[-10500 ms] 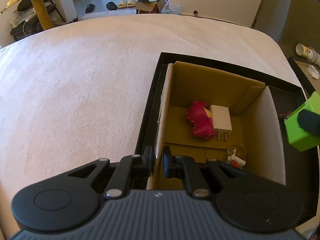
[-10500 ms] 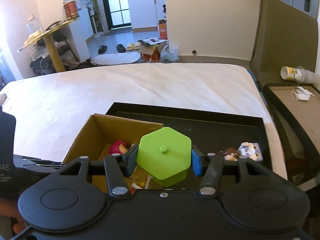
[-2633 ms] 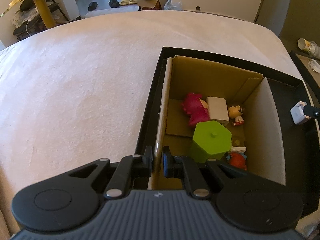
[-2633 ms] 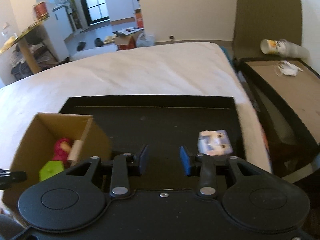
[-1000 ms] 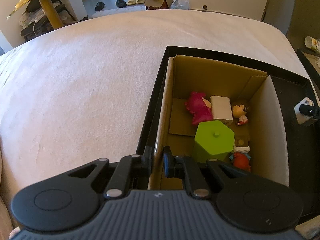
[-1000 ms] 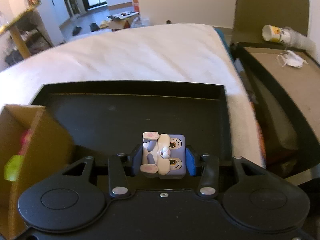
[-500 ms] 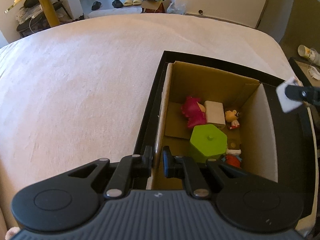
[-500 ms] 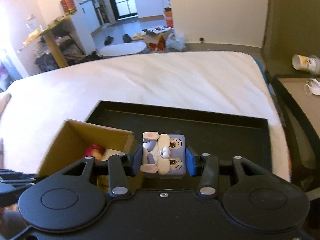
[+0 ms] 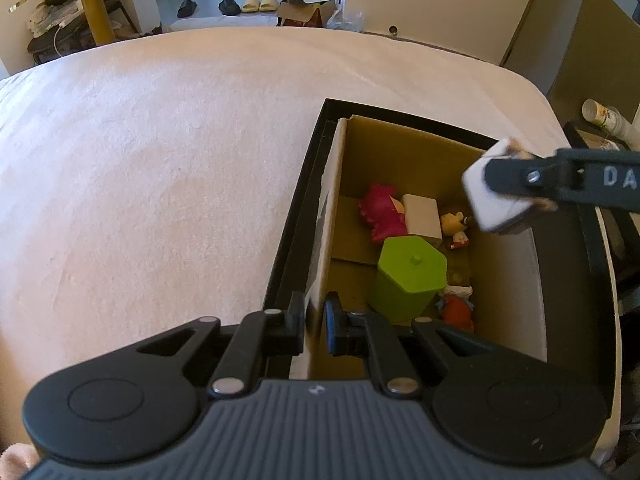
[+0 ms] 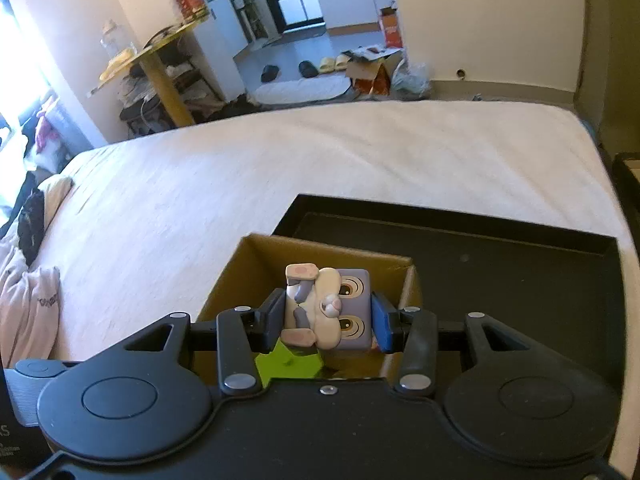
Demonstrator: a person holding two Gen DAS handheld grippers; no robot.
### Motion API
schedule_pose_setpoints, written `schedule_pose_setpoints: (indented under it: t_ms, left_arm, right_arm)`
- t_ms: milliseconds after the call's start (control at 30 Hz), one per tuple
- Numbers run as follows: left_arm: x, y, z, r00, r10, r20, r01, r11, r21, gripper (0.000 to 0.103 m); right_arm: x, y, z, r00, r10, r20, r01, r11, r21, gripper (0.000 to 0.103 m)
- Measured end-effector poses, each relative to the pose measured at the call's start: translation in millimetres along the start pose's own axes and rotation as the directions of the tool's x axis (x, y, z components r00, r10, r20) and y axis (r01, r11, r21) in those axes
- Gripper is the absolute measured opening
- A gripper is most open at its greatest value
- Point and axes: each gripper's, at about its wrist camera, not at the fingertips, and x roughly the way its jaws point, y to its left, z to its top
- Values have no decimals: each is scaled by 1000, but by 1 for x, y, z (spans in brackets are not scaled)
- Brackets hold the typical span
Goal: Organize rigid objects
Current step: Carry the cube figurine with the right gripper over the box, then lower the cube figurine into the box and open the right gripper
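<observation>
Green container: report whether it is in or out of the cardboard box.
In. The green container stands upright on the cardboard box floor among toys.

from my left wrist view the black right gripper point(image 9: 516, 196) runs off the right edge, only one finger and the letters "da" showing. it covers most of the pale cube-shaped toy point(image 9: 494, 194), so i can't see its face there. the lime green hexagonal lidded container point(image 9: 408, 276) hides part of the small red and white figure point(image 9: 458, 308), can't tell what it is. in the right wrist view the toy and fingers block nearly all of the brown cardboard box point(image 10: 264, 268) interior, just a green sliver shows. the can on the far yellow table point(image 10: 188, 0) is too small to read.
</observation>
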Motion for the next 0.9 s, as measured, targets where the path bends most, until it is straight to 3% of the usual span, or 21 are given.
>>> schedule_pose_setpoints:
  t_ms: [367,900]
  left_arm:
    - [2,7,-2,1000,-28,2,28,999,-20,9]
    - [2,11,-1,999,-49,-4,48,998,-32,9]
  right_arm:
    - [22,36,-7,994,65,-84,-67,998,-21,44]
    - [46,42,-15,966,167,-196,-147,982,115,45]
